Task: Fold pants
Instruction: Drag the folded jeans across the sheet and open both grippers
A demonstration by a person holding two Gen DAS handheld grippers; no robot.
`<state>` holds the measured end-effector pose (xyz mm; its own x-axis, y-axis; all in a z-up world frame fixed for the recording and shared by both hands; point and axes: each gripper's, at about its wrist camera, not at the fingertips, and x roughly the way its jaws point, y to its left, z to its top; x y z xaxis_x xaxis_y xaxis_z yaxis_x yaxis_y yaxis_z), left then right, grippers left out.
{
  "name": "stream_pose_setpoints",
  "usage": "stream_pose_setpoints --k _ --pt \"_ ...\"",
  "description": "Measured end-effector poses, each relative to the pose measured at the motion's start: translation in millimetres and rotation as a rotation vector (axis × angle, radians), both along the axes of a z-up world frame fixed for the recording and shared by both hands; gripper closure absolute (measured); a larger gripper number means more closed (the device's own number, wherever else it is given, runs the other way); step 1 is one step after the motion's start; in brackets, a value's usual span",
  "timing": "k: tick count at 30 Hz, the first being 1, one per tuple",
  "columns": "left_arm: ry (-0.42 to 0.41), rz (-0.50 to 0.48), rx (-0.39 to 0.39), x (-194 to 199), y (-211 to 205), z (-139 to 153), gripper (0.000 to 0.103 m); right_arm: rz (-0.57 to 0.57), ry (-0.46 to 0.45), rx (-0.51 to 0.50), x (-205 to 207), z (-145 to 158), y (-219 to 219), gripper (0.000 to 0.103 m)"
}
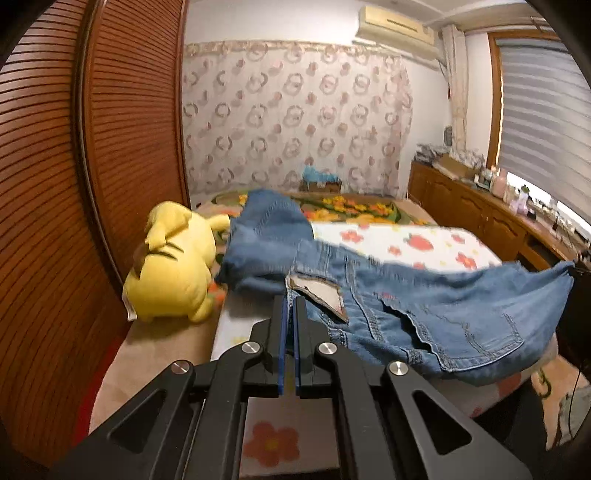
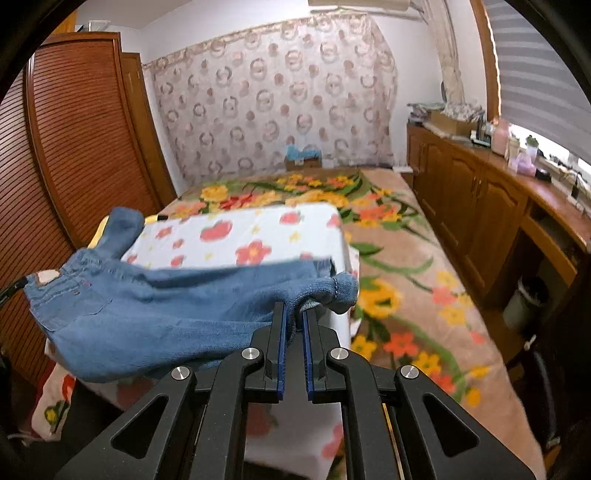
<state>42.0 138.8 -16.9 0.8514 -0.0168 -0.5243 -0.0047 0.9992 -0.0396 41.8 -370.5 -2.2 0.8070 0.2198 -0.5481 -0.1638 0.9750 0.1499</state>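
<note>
Pants (image 1: 424,306) (blue denim) held stretched between both tools, lifted over the near end of the bed; long axis runs left-right across it. Waistband and patch label at the left tool, hem end at the right tool; one leg trails away toward the far left, onto the bed by the plush.

Left tool (image 1: 293,306): jaws nearly closed, pinching the waistband edge beside the label. Right tool (image 2: 294,314): jaws narrow, clamped on bunched denim near the hem.

Yellow plush toy (image 1: 173,266) sits on the bed's left edge, touching the trailing leg. White strawberry-print cloth (image 2: 240,240) lies under the pants, on top of the floral blanket (image 2: 402,295).

Room: louvred wooden wardrobe (image 1: 74,147) on the left, wooden cabinets (image 2: 480,206) with clutter on the right under a window blind, patterned curtain (image 1: 295,110) on the far wall, air conditioner (image 1: 395,26) above.
</note>
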Motion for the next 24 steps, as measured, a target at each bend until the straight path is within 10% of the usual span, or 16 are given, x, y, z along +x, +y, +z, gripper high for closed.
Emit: stream_pose_setpoints --k 15,24 --pt "0.052 -0.022 0.008 -11.0 -17.2 -16.6 0.097 -0.017 0.082 0.006 2.9 -3.4 1.3 0.092" --pt "0.036 -0.109 -0.023 -3.0 -47.5 -19.5 0.055 -0.043 0.03 -0.075 -7.8 24.1 16.6 0.085"
